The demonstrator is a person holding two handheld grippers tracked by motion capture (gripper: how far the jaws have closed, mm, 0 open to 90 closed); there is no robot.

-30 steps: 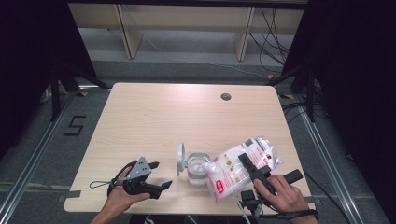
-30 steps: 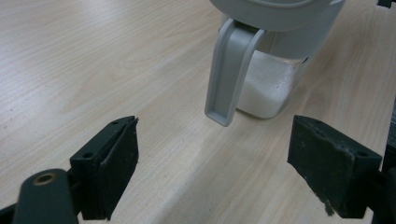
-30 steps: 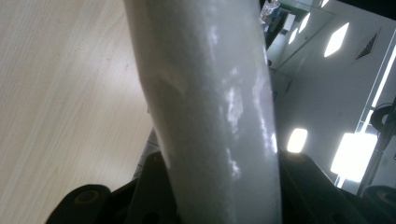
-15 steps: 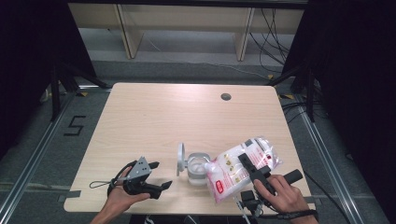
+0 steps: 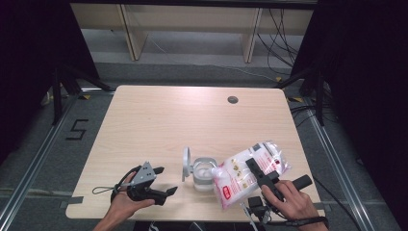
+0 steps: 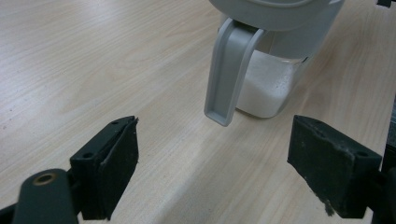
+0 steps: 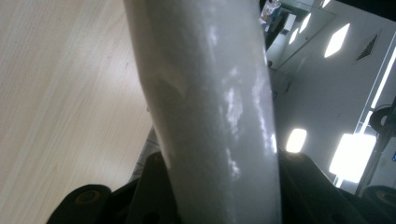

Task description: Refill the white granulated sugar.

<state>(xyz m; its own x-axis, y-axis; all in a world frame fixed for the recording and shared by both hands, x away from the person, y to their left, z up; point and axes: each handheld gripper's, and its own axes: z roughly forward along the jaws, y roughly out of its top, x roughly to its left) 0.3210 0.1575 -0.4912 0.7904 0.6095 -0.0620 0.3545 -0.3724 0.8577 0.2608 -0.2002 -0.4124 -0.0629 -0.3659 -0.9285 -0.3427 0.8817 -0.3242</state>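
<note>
Your right gripper [image 5: 260, 174] was clamped on the bag [image 5: 240, 179]. Your left gripper [image 5: 161, 180] gaped before the lid-open jar [image 6: 275, 60], white granules inside.

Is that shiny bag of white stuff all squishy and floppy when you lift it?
Probably floppy: the bag is thin glossy plastic that bulges and sags around the right gripper clamped on it. It may be slippery too, given the shine seen in the right gripper view. It looks well filled with white grains, so likely a bit heavy for its size.
</note>
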